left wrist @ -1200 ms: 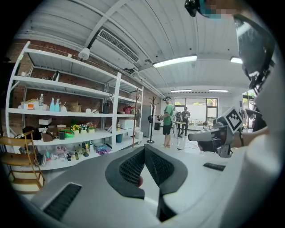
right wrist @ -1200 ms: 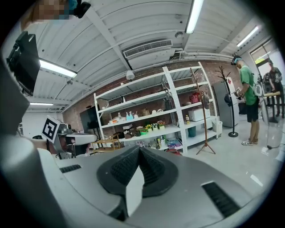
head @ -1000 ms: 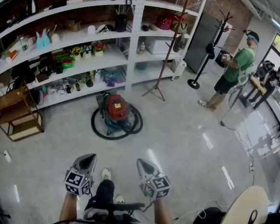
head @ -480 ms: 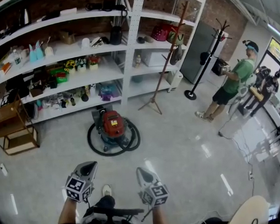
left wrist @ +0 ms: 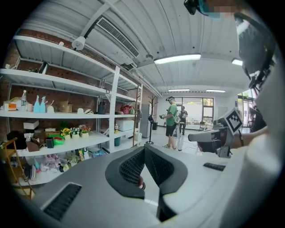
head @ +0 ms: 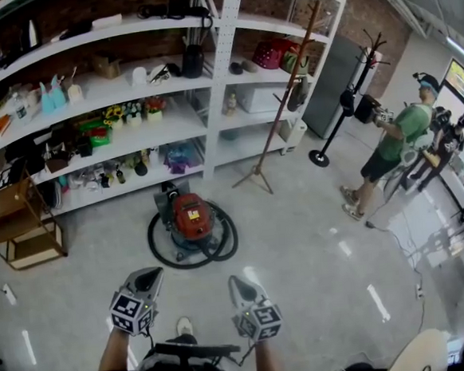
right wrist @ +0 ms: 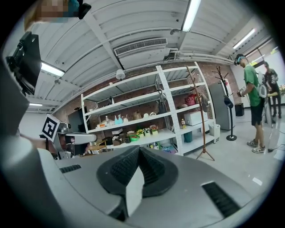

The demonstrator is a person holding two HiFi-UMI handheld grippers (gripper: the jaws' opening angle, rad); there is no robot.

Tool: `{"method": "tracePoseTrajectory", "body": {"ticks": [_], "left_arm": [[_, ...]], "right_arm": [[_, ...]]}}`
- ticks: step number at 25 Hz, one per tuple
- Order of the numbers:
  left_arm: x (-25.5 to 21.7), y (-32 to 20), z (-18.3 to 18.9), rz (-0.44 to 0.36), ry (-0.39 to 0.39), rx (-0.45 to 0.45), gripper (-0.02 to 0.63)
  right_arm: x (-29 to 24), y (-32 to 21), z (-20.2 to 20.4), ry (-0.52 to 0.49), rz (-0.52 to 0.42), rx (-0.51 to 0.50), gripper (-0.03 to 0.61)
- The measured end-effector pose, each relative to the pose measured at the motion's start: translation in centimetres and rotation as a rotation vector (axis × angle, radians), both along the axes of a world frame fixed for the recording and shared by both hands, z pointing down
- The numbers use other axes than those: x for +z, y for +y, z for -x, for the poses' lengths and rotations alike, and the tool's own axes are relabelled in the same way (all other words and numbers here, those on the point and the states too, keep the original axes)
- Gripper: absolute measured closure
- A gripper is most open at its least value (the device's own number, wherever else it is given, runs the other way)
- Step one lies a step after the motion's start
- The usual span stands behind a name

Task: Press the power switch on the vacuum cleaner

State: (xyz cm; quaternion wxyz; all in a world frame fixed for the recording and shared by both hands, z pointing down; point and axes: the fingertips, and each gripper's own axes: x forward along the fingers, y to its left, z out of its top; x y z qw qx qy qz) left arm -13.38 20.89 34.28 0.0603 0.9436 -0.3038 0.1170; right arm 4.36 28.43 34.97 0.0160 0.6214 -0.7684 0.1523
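- A red-lidded canister vacuum cleaner (head: 191, 220) sits on the pale glossy floor (head: 317, 246) in front of white metal shelving (head: 216, 70), ringed by its own coiled black hose (head: 162, 254).
- The vacuum cleaner lies straight ahead of the person, on the far side of both grippers and well apart from them, roughly on the line that runs between the two.
- The left gripper (head: 149, 275) has its jaws pressed together on nothing; only a sliver of red shows beyond them in its own view.
- The right gripper (head: 236, 283) is likewise closed and empty, its tip pointing toward the shelving.
- Neither hand is clearly closer; the left gripper's tip sits slightly farther forward, so it looks marginally the nearer one.
- The canister's long axis runs near to far, with a dark housing at the far end and the red lid facing up.
- A pale label marks the lid, but the power switch is too small to pick out from here.
- The press looks some way off: the gap to the machine has to be closed first.
- A person in a green shirt (head: 400, 131) stands far right, clear of the path.
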Motion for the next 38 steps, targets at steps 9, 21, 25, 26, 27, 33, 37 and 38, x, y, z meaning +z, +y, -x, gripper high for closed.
{"method": "tracePoseTrajectory", "body": {"ticks": [9,21,25,26,27,33,37,38], "left_arm": [[1.1,-6.4,1.0,0.008,-0.002,0.011,0.609],[1.5,-11.9,1.7,0.023,0.016,0.009,0.609],[1.6,-13.2,1.1,0.036,0.015,0.013,0.609],[1.6,-13.5,1.0,0.036,0.017,0.014,0.609],[1.5,-13.8,0.9,0.037,0.019,0.013,0.609],[2.1,-16.0,0.6,0.05,0.01,-0.001,0.609],[2.3,-18.1,0.4,0.05,0.001,-0.018,0.609],[2.2,-18.6,0.3,0.051,0.003,-0.022,0.609]], "right_arm": [[0.6,-7.0,1.5,0.015,0.008,-0.009,0.566],[0.7,-12.0,2.2,0.018,0.03,0.0,0.566],[0.9,-13.1,1.7,0.013,0.044,0.007,0.566],[1.1,-13.3,1.6,0.012,0.048,0.009,0.566],[1.2,-13.5,1.5,0.013,0.051,0.011,0.566],[1.8,-16.0,0.6,0.009,0.067,0.008,0.566],[1.7,-18.5,0.4,0.009,0.056,-0.024,0.566],[1.8,-19.1,0.3,0.014,0.055,-0.029,0.566]]}}
